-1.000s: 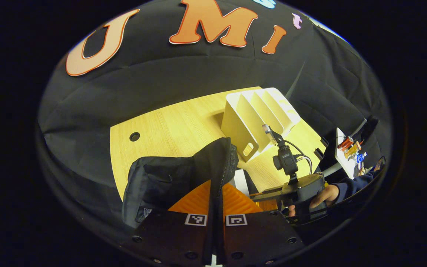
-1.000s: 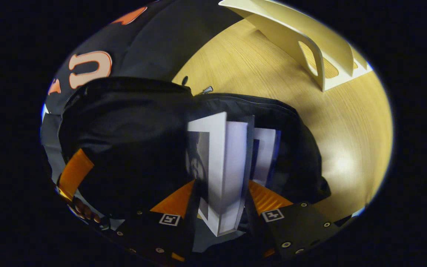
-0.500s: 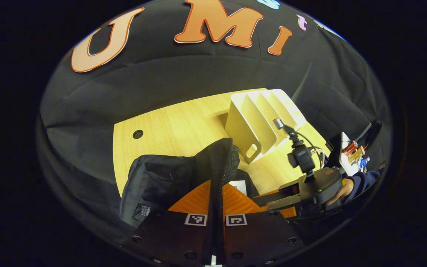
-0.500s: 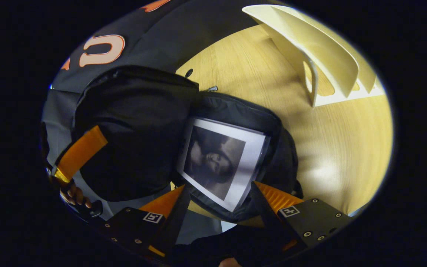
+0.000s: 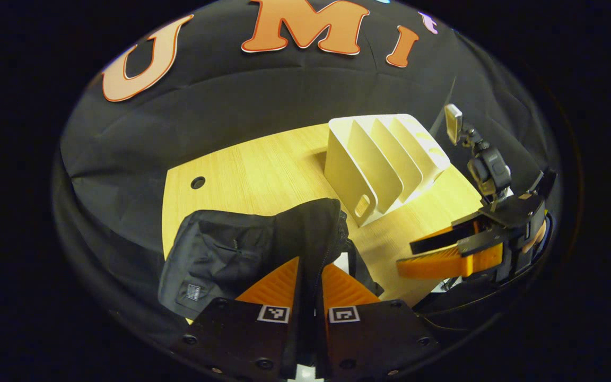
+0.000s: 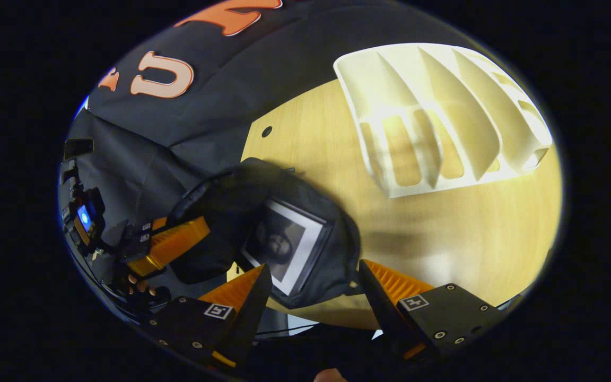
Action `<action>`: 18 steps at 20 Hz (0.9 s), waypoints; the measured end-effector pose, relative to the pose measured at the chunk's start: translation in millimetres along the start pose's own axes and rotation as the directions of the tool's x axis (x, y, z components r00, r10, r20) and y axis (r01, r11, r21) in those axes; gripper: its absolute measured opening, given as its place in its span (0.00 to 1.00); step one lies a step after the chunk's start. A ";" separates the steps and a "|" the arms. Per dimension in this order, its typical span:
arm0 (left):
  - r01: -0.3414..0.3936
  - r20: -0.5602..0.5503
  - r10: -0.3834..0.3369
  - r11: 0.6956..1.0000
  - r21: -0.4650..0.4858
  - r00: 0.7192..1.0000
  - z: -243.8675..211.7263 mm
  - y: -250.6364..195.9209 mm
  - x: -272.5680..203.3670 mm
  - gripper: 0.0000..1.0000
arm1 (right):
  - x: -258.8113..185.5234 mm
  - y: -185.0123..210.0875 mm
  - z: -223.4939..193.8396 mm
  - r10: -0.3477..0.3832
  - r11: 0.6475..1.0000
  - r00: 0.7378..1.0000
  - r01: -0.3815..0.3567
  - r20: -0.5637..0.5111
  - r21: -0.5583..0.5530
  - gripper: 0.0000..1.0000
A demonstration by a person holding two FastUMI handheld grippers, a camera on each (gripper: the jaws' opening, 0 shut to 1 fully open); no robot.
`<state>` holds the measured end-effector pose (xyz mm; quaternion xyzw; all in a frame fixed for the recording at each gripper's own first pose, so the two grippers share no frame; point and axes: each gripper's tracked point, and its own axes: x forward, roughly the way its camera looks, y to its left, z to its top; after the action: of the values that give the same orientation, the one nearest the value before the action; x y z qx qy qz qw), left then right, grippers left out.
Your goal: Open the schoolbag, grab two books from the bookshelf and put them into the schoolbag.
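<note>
Left gripper (image 5: pixel 308 281) clenched on the zipped edge of the flap of the black fabric schoolbag (image 5: pixel 242 249), both fingers pressed against the fabric fold and holding it up off the light wooden table (image 5: pixel 252 170). Seen also from the right gripper view, at the far left beside the bag (image 6: pixel 167 246), with a hand (image 6: pixel 138 284) under it.

Right gripper (image 6: pixel 311 286) released, jaws spread wide with nothing between them, held above the bag's open mouth (image 6: pixel 305 239). Seen in the left gripper view at the right edge, raised over the table (image 5: pixel 443 254).

Inside the open schoolbag, a white-bordered book with a dark cover picture (image 6: pixel 281 244), lying face up in the main compartment. A second book cannot be made out.

Beyond the bag, on the table, the cream plastic slotted bookshelf (image 6: pixel 443 116), well apart from the bag (image 5: pixel 385 154). Black cloth booth wall (image 5: pixel 231 111) behind the table
</note>
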<state>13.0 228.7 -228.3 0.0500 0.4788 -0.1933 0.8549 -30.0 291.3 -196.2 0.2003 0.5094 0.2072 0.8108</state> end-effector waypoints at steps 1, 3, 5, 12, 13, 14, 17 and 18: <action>-0.003 -0.004 0.003 1.000 -0.004 1.000 -0.8 -2.1 0.8 0.18 | -7.6 -8.5 7.0 -0.012 1.000 1.000 0.013 0.017 -0.009 0.98; 0.001 -0.006 -0.001 1.000 -0.010 1.000 -1.8 -8.9 1.4 0.24 | -22.2 -23.7 20.3 -0.032 0.999 0.998 0.034 0.050 -0.029 0.97; -0.007 -0.010 0.007 1.000 -0.014 1.000 -1.5 -11.8 3.4 0.36 | -36.9 -37.3 29.4 -0.041 0.998 0.996 0.044 0.075 -0.045 0.98; -0.001 0.029 0.002 0.999 -0.035 1.000 1.6 -34.9 7.0 0.99 | -77.8 -78.7 57.3 -0.092 0.988 0.982 0.110 0.163 -0.109 0.98; -0.008 0.049 0.009 0.999 -0.038 0.999 4.9 -37.0 7.7 0.99 | -82.8 -82.6 65.0 -0.104 0.984 0.977 0.128 0.188 -0.122 0.98; -0.024 0.077 0.028 0.999 -0.044 0.997 6.7 -38.2 8.8 0.99 | -89.7 -86.0 74.6 -0.110 0.980 0.969 0.143 0.223 -0.136 0.98; -0.054 0.171 0.064 0.997 -0.062 0.983 21.6 -44.8 13.1 0.99 | -120.2 -97.9 98.7 -0.130 0.967 0.933 0.194 0.335 -0.166 0.98; -0.057 0.210 0.070 0.996 -0.069 0.975 28.4 -47.5 14.2 0.99 | -129.5 -97.8 109.1 -0.129 0.963 0.920 0.205 0.369 -0.175 0.98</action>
<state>24.4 173.3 -220.3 0.0176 0.3890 -0.1550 0.9080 30.9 127.4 -108.7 0.1035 0.3455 0.1501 0.9205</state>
